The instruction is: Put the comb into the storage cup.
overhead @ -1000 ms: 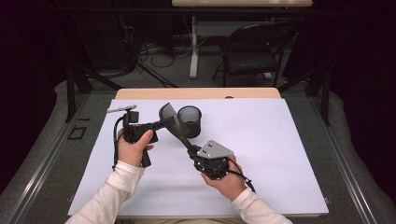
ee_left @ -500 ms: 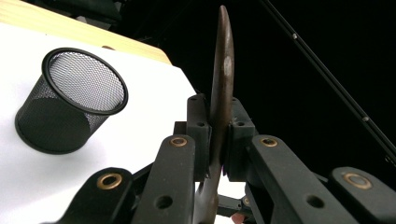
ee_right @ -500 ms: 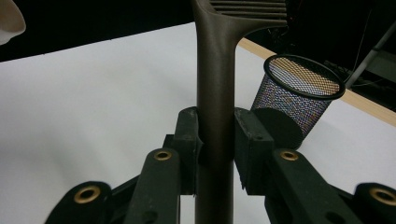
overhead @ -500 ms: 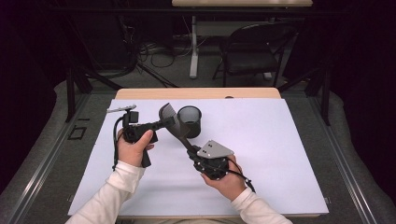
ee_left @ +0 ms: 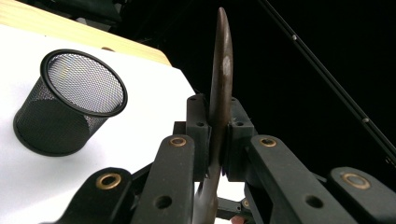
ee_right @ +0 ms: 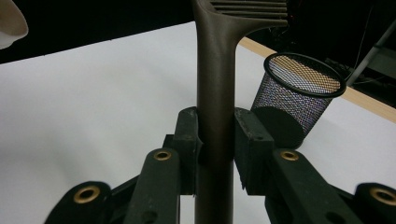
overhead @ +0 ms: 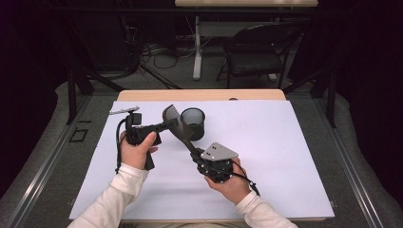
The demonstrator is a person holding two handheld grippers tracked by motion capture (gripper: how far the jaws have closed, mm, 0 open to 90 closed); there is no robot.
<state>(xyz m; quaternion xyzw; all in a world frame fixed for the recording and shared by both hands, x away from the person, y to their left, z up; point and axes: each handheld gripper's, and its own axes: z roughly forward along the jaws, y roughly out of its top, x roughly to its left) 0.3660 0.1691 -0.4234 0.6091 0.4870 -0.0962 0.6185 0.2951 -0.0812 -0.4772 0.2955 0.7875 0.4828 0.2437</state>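
A dark brown slotted spatula (overhead: pixel 172 114) hangs over the white sheet, held by both grippers. My left gripper (overhead: pixel 175 125) comes in from the left and is shut on the spatula near its head; in the left gripper view the spatula (ee_left: pixel 220 84) shows edge-on between the pads of that gripper (ee_left: pixel 217 135). My right gripper (overhead: pixel 190 145) reaches up from the lower right and is shut on the handle (ee_right: pixel 215 70), which rises between its pads (ee_right: pixel 215 140). A black mesh cup (overhead: pixel 193 122) stands upright just behind the spatula, also in the gripper views (ee_left: pixel 70 105) (ee_right: pixel 299 98).
A white sheet (overhead: pixel 285 156) covers the table, with a wooden strip (overhead: pixel 199 94) along the far edge. A small pale flat object (overhead: pixel 123 110) lies at the sheet's back left corner. A folding chair (overhead: pixel 256 57) and cables stand beyond the table.
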